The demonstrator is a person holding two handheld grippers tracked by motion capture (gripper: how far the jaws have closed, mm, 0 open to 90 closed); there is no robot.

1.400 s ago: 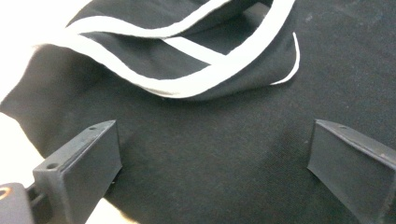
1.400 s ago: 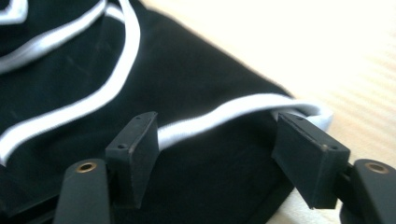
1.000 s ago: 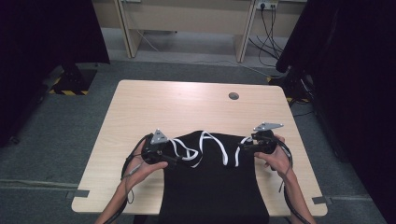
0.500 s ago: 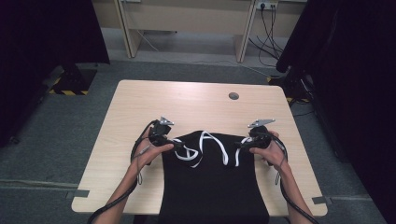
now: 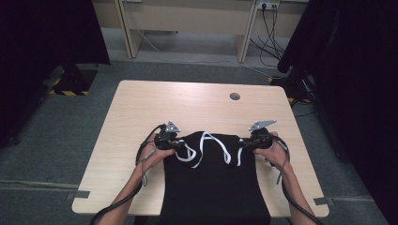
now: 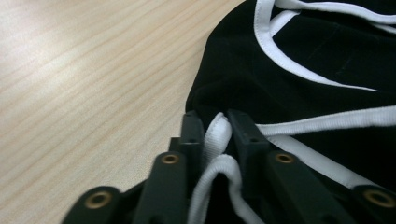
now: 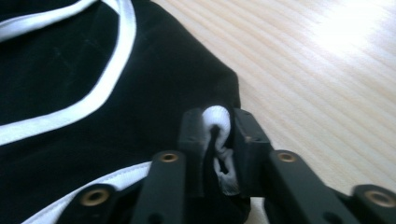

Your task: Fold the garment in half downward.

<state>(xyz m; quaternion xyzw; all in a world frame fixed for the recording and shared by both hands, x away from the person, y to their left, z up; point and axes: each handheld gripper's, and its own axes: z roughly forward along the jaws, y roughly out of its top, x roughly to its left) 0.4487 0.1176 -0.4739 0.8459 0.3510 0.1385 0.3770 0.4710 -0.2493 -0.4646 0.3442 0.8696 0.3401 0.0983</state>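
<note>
A black garment (image 5: pixel 213 183) with white trim (image 5: pixel 206 145) is laid on the near half of the wooden counter (image 5: pixel 197 103), its lower part hanging over the near edge. Its far left corner is pinched by the left gripper (image 5: pixel 174 142), whose fingers (image 6: pixel 192 135) are closed on a fold of the white trim. Its far right corner is held by the right gripper (image 5: pixel 245 142), whose fingers (image 7: pixel 246 135) are clamped on a bunched piece of the trim. A round hole (image 5: pixel 234 96) is seen in the counter farther back.
</note>
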